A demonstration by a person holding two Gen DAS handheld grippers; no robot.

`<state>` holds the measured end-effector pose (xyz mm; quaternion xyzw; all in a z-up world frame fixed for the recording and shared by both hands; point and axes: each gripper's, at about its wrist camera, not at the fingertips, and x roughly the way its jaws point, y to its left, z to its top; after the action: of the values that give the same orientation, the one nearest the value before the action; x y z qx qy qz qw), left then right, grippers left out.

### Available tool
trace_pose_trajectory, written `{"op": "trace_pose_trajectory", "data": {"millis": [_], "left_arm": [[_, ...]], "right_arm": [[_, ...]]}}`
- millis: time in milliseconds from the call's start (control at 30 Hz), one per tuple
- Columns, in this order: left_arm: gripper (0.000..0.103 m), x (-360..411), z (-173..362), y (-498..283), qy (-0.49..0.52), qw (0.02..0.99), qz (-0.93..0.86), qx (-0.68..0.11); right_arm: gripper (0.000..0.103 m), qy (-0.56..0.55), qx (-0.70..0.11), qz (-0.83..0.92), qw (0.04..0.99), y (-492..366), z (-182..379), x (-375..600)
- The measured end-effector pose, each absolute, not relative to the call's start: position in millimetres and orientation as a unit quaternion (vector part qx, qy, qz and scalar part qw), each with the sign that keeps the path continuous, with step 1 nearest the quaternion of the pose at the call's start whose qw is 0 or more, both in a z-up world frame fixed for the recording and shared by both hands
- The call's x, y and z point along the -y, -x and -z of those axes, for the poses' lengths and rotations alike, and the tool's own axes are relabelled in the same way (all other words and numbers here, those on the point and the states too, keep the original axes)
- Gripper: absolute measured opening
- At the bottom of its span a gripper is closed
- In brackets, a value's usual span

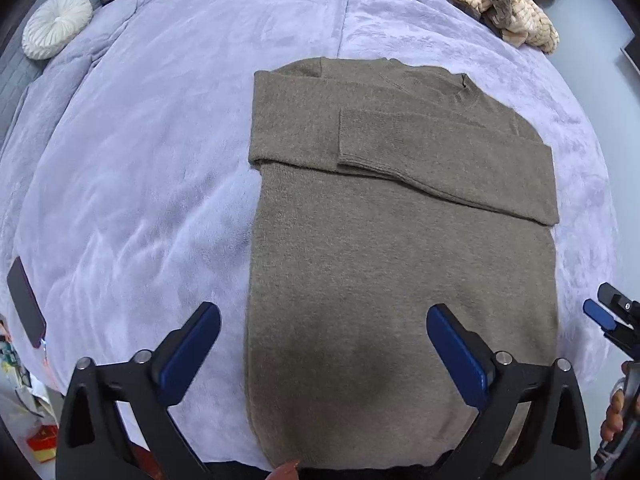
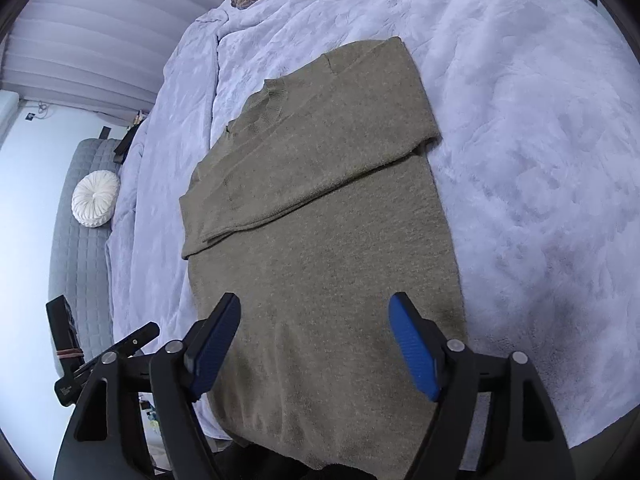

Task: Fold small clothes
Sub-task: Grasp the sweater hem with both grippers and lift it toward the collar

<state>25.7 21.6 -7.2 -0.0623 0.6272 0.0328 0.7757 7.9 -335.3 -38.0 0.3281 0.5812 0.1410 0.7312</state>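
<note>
An olive-brown knit sweater (image 1: 400, 260) lies flat on a lilac plush blanket (image 1: 140, 180), both sleeves folded across the chest, collar at the far end. My left gripper (image 1: 324, 320) is open and empty above the sweater's near hem, its left finger over the blanket. In the right wrist view the same sweater (image 2: 328, 240) lies lengthwise; my right gripper (image 2: 316, 320) is open and empty over its lower part. The right gripper's blue pads also show at the right edge of the left wrist view (image 1: 600, 316).
A pile of furry beige and brown clothes (image 1: 500, 12) lies at the blanket's far edge. A round white cushion (image 1: 56, 30) rests on a grey quilted surface. A dark phone (image 1: 26, 308) lies at the blanket's left edge. The bed's near edge runs under both grippers.
</note>
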Motion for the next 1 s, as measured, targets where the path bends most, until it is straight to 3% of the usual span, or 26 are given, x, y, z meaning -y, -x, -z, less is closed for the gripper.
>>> {"op": "trace_pose_trajectory", "data": {"millis": [233, 400, 667, 1000], "left_arm": [[0.103, -72, 43, -8, 0.079, 0.762, -0.016, -0.643], [0.103, -102, 80, 10, 0.143, 0.719, 0.032, -0.679], [0.103, -66, 133, 48, 0.133, 0.623, 0.166, -0.753], [0.103, -34, 129, 62, 0.117, 0.605, 0.227, -0.754]], "right_arm": [[0.081, -0.322, -0.607, -0.108, 0.719, -9, 60, 317], [0.081, -0.321, -0.645, -0.080, 0.688, 23, 86, 316], [0.081, -0.325, -0.685, -0.099, 0.645, 73, 111, 339], [0.082, -0.366, -0.699, -0.167, 0.592, 111, 133, 329]]}}
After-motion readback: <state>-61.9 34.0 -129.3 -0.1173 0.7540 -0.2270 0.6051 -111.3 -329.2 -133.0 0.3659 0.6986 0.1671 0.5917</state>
